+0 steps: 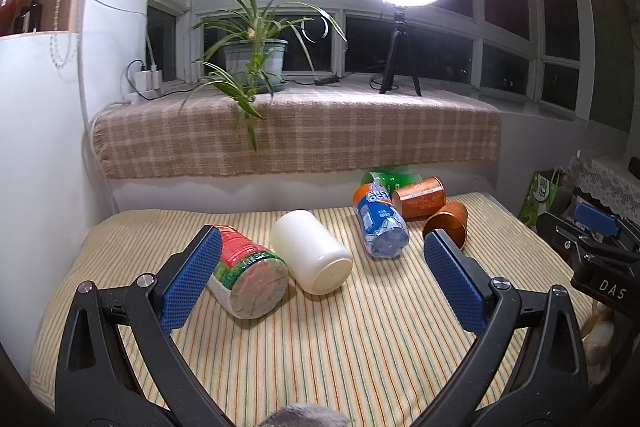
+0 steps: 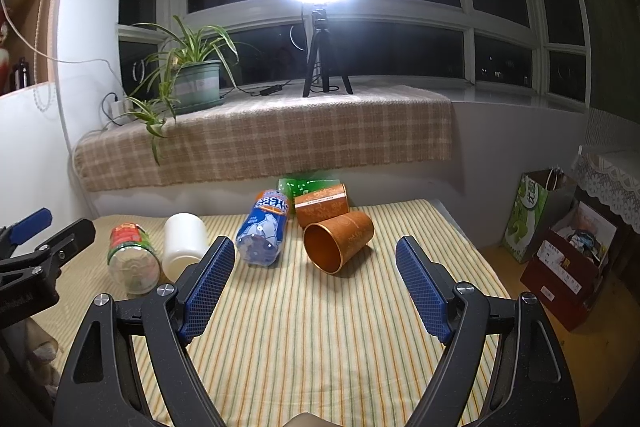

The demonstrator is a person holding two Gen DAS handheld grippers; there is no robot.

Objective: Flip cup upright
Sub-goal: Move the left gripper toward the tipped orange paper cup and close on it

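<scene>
Several containers lie on their sides on a striped cloth. A white cup (image 1: 310, 251) (image 2: 183, 242) lies with its base toward me. An orange cup (image 2: 338, 241) (image 1: 447, 223) lies with its open mouth toward me. My left gripper (image 1: 322, 247) is open and empty, above the cloth just short of the white cup. My right gripper (image 2: 315, 259) is open and empty, just short of the orange cup. The right gripper also shows at the right edge of the left wrist view (image 1: 596, 227), the left gripper at the left edge of the right wrist view (image 2: 36, 243).
A red-labelled bottle (image 1: 246, 275), a blue bottle (image 1: 380, 223), a second orange can (image 2: 322, 205) and a green bottle (image 2: 308, 185) also lie on the cloth (image 2: 320, 327). Behind is a checked ledge (image 1: 300, 135) with a plant and ring light. Boxes (image 2: 568, 267) stand at right.
</scene>
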